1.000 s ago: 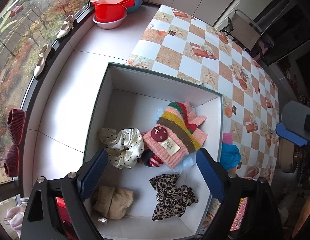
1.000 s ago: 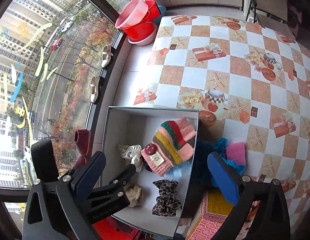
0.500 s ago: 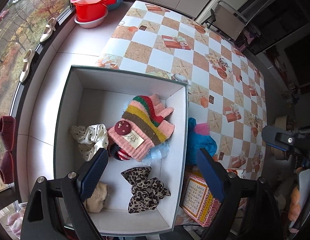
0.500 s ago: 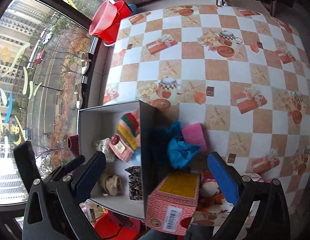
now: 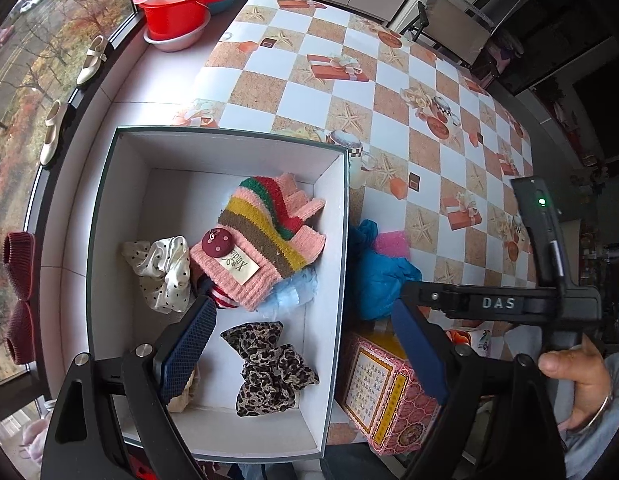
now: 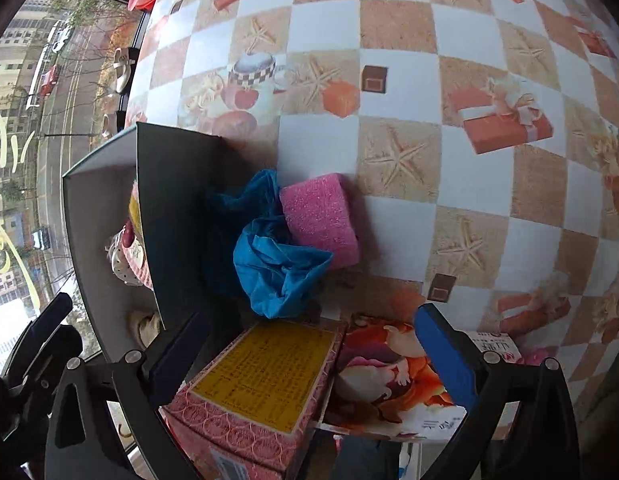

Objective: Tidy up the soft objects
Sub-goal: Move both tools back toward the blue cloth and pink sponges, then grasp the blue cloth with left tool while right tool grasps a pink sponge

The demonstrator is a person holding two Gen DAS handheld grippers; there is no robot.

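- The blue cloth (image 6: 277,268) and pink sponge (image 6: 321,220) are seen on the desk (image 6: 489,240), touching, just beside the box (image 5: 333,240); they are judged not yet sorted.
- The right tool (image 6: 309,356), jaws apart and empty, has been brought down near them since a second ago, so a pickup seems next.
- The left tool (image 5: 305,352), likewise apart and empty, is held over the box.
- Only the left view shows the striped knit (image 5: 265,240) and leopard scrunchie (image 5: 269,364) lying inside.

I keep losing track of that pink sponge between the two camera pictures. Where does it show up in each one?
Left wrist view: the pink sponge lies right of centre, on the table just outside the white box, behind the blue cloth.
Right wrist view: near the centre, touching the blue cloth.
Shared landmark: the pink patterned carton nearest the cameras.
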